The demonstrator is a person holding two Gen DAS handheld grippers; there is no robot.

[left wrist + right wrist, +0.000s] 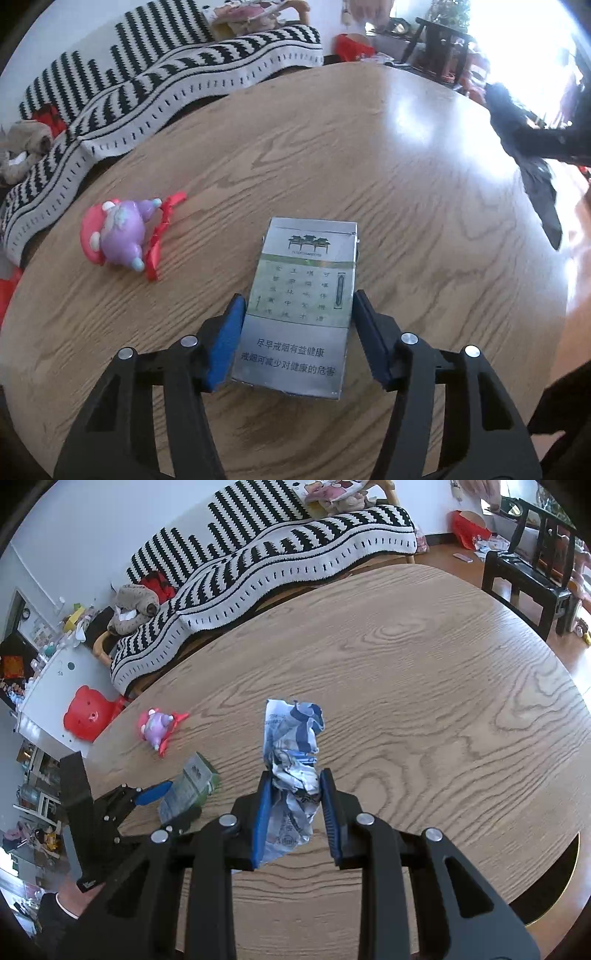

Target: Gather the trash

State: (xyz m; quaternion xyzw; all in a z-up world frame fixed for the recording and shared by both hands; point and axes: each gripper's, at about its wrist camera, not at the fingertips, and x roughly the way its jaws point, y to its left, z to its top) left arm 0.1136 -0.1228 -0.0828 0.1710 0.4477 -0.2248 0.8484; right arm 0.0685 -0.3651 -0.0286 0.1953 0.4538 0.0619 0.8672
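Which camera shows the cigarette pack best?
The left wrist view: the cigarette pack fills the centre, face up between the left gripper, print readable. The right wrist view shows it only small, at an angle, at the left edge.

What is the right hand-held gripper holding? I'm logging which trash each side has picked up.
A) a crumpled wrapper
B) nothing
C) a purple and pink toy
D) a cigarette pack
A: in the right wrist view, the right hand-held gripper has both blue pads pressed against a crumpled wrapper, white with blue print, while the cigarette pack sits in the left hand-held gripper.
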